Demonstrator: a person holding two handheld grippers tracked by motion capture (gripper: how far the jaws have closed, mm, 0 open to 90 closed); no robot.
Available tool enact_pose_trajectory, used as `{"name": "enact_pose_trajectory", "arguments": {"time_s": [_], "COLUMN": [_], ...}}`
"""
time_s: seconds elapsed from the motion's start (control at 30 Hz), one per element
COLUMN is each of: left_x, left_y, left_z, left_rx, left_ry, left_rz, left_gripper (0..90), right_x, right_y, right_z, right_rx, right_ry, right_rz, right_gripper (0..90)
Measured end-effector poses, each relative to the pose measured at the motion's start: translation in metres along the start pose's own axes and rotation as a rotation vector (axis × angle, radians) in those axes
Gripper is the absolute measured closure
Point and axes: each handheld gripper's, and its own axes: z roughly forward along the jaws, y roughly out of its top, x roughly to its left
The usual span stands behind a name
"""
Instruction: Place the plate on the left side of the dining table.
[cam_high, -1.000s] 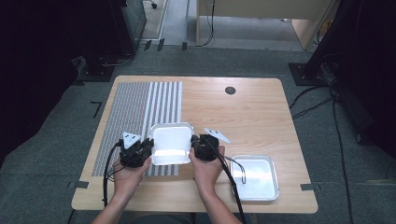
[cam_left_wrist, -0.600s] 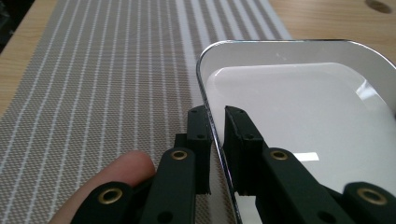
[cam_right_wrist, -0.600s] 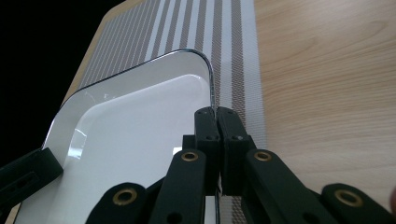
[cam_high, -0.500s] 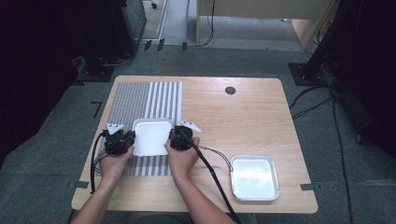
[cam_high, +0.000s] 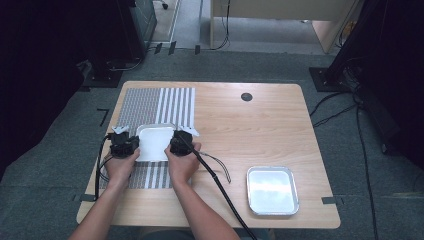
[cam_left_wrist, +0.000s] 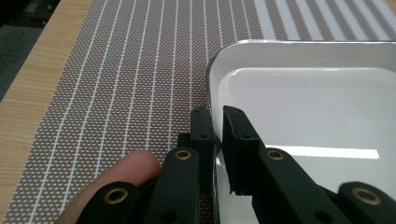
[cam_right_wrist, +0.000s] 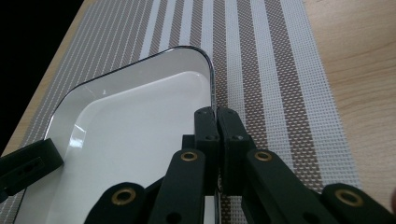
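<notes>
A white square tray (cam_high: 152, 143) with a dark rim sits over the striped placemat (cam_high: 150, 107) at the table's left. My left gripper (cam_high: 131, 146) is shut on the tray's left rim (cam_left_wrist: 211, 93), one jaw outside and one inside the wall. My right gripper (cam_high: 174, 145) is shut on the opposite rim (cam_right_wrist: 212, 88). In the right gripper view the tray (cam_right_wrist: 135, 135) is empty, and the left gripper's jaw tip (cam_right_wrist: 28, 165) pokes in at its far side. The left gripper view shows the tray's glossy white inside (cam_left_wrist: 317, 112).
A second empty tray (cam_high: 271, 190), silver-edged, lies on the bare wood at the front right. A small dark round hole (cam_high: 246, 97) is set near the table's far edge. Cables (cam_high: 220, 185) trail from the grippers toward the front edge.
Both grippers have carried the white tray leftward, from the table's front middle onto the striped placemat. The silver-edged tray has stayed where it was.
</notes>
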Motion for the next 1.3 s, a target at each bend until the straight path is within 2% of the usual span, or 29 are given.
{"name": "enact_pose_trajectory", "arguments": {"time_s": [0.23,0.27,0.37,0.5,0.6,0.7,0.87,1.0,1.2,1.3], "left_x": [0.003,0.004,0.005,0.008,0.009,0.011,0.013,0.015,0.015,0.015], "left_y": [0.007,0.008,0.011,0.018,0.024,0.028,0.036,0.040,0.045,0.044], "left_z": [0.008,0.012,0.016,0.022,0.029,0.032,0.039,0.043,0.047,0.050], "left_rx": [-0.001,0.002,0.005,-0.005,0.012,0.007,0.028,0.036,0.030,0.020], "left_ry": [0.001,0.005,0.013,0.017,0.022,0.018,0.035,0.033,0.035,0.039], "left_rz": [0.001,-0.016,-0.011,-0.028,-0.015,-0.033,-0.025,-0.024,-0.017,-0.007], "left_gripper": [84.9,84.9,84.4,85.0,84.8,85.1,84.6,84.3,84.2,83.8], "right_x": [-0.001,0.000,0.003,0.004,0.005,0.006,0.009,0.012,0.013,0.011], "right_y": [0.000,0.001,0.005,0.010,0.012,0.013,0.018,0.021,0.025,0.026], "right_z": [0.014,0.016,0.022,0.029,0.036,0.040,0.047,0.050,0.053,0.057], "right_rx": [0.011,0.009,0.005,-0.009,-0.021,-0.031,-0.042,-0.045,-0.056,-0.032], "right_ry": [-0.011,-0.013,-0.013,-0.005,-0.007,-0.006,0.000,-0.001,-0.004,0.008], "right_rz": [0.051,0.045,0.019,0.018,0.016,0.021,0.004,0.000,-0.015,0.006], "right_gripper": [89.6,89.5,89.4,89.5,89.3,89.3,89.1,88.6,88.7,88.0]}}
